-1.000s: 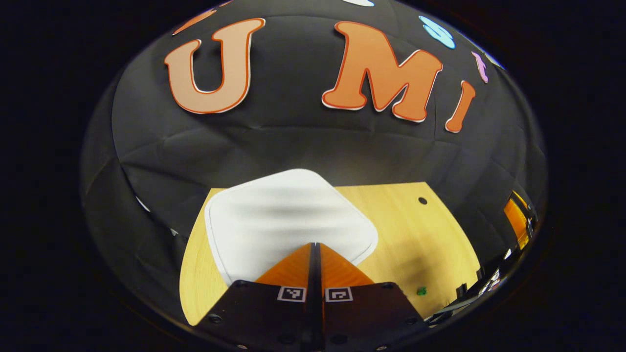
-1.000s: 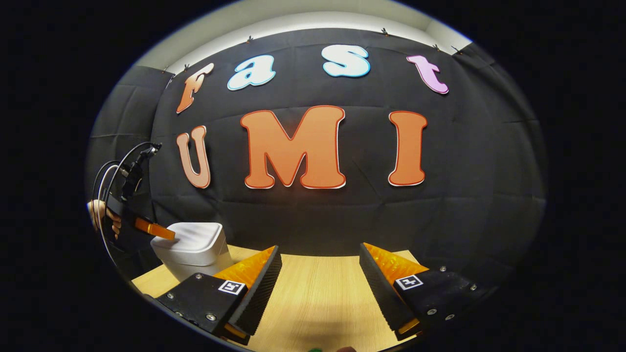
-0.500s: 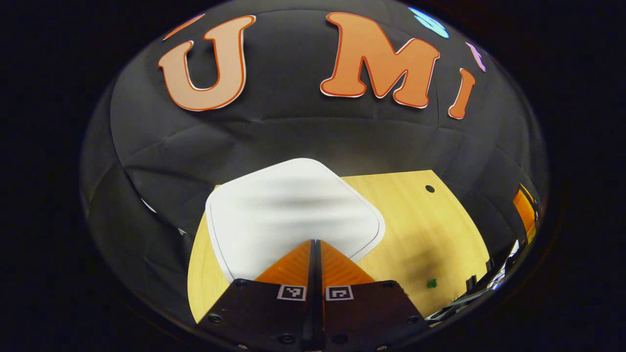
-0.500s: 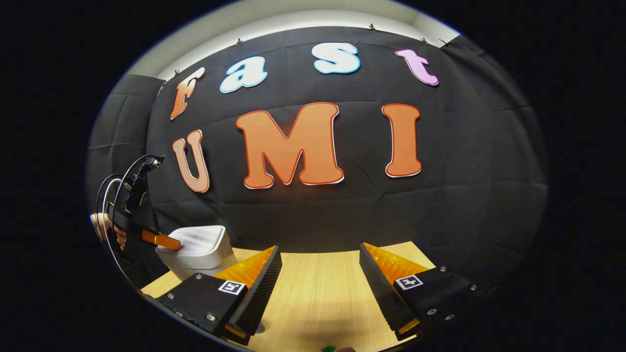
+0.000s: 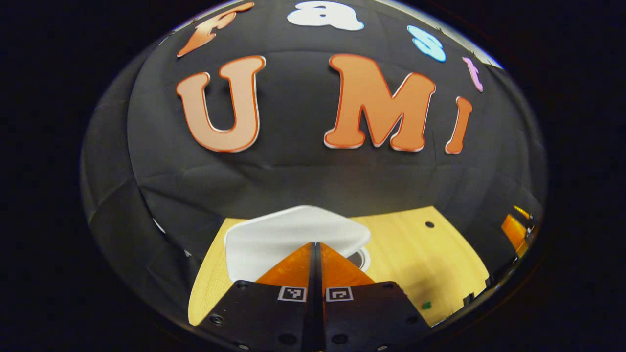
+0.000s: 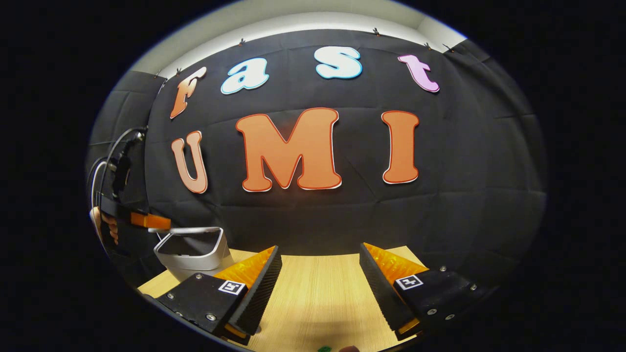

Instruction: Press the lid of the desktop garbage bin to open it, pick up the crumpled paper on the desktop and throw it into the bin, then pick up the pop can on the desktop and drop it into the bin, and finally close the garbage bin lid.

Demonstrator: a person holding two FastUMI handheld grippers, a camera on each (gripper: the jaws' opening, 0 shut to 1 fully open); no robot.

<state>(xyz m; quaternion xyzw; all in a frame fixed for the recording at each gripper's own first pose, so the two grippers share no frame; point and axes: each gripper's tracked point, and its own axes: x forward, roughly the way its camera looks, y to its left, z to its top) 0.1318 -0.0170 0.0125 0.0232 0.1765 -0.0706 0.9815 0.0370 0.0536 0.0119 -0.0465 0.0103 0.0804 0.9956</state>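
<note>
1. now, in the left gripper view, the left gripper [image 5: 315,244] has its jaws pressed together with nothing between them, its tip just in front of the white lid [image 5: 293,232] of the bin.
2. the lid is raised and tilted, and a bit of the bin's rim [image 5: 361,258] peeks out under its right edge.
3. in the right gripper view the bin [image 6: 193,252] stands at the far left of the table [image 6: 318,293], close to the black cloth wall, with its lid [image 6: 188,230] seen edge-on as a thin pale line above a dark opening.
4. the left gripper [image 6: 161,223] is also seen there, held by a hand [image 6: 105,225] with cables looping up behind it; its tip is at the near-left edge of the lid, and whether it touches is hard to tell.
5. the right gripper [image 6: 318,266] hovers over the light wooden table with its jaws wide apart and nothing in them, well to the right of the bin.
6. a small green speck [image 5: 426,305] lies on the table to the right of the bin, and a small dark hole [image 5: 429,224] marks the table's far right part.
</note>
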